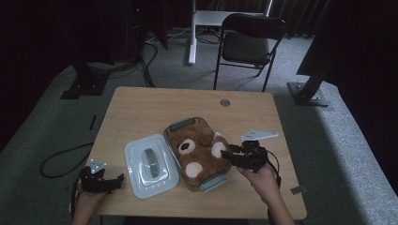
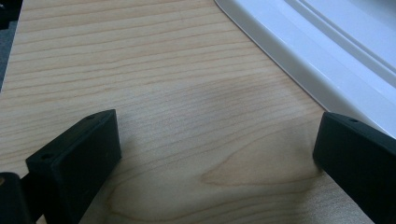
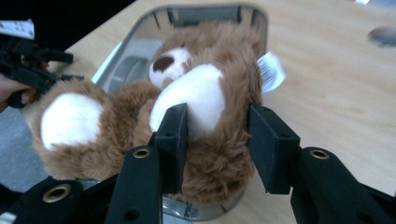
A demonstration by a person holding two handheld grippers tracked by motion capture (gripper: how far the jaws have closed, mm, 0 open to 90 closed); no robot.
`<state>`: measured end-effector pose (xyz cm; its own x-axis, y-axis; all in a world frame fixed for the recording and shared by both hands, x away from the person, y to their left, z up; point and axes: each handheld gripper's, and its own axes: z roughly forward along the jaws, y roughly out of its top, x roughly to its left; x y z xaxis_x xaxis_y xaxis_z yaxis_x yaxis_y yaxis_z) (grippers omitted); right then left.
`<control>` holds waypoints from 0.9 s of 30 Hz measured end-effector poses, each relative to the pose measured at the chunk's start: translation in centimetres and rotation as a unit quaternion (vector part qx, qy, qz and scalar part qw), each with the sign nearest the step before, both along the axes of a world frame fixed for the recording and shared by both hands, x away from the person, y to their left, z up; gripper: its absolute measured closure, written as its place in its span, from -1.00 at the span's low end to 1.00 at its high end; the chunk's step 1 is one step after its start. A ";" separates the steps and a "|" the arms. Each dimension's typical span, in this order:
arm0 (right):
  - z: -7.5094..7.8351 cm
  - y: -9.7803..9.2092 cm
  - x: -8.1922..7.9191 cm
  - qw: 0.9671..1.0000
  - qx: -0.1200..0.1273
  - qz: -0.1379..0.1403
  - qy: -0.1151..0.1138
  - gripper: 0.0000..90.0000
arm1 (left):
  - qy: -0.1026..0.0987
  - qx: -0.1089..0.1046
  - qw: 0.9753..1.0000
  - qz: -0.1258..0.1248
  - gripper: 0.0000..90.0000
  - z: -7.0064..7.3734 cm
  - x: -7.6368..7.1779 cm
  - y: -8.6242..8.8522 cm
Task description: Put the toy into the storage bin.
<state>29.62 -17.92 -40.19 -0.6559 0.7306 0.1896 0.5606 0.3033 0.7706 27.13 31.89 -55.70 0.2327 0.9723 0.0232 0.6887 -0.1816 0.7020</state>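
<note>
Right claw [image 3: 215, 140] is clamped on one foot of the teddy bear [image 1: 199, 152], jaws pressing the brown fur either side of the white sole pad. The bear lies on its back inside the clear container [image 1: 180, 125], which sits mid-surface a bit right of centre; its head points to the far end, both white-soled feet to the near end, limbs bulging over the rim. White sewn-in tag [image 3: 271, 70] sticks out on the bear's side, over the container edge. In the high view the right claw [image 1: 230, 154] comes in from the container's right side, hand behind it.

Left claw [image 2: 215, 140] is spread wide, nothing between the jaws, bare wooden surface [image 2: 140, 70] under it. It hovers low at the near left corner of the surface, just beside the pale blue-grey lid [image 1: 151, 165], not touching. The lid lies flat just left of the container, grey latch up, edges about touching.
</note>
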 end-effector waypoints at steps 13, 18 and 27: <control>-2.3 3.8 3.3 0.995 -0.084 0.049 0.034 0.63 | -0.001 -0.001 1.000 0.001 -0.97 0.0 0.0 0.0; -2.6 5.7 4.4 0.981 -0.172 0.077 0.046 0.78 | -0.001 0.000 1.000 0.000 -0.97 0.0 0.0 0.0; -4.4 7.6 6.0 0.959 -0.268 0.073 0.058 0.86 | -0.001 -0.001 1.000 0.001 -0.97 0.0 0.0 0.0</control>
<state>35.57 -10.35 -44.60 -0.7559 0.6455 -0.1095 0.5541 0.7198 0.4183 27.11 31.88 -55.72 0.2312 0.9727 0.0224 0.6881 -0.1797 0.7031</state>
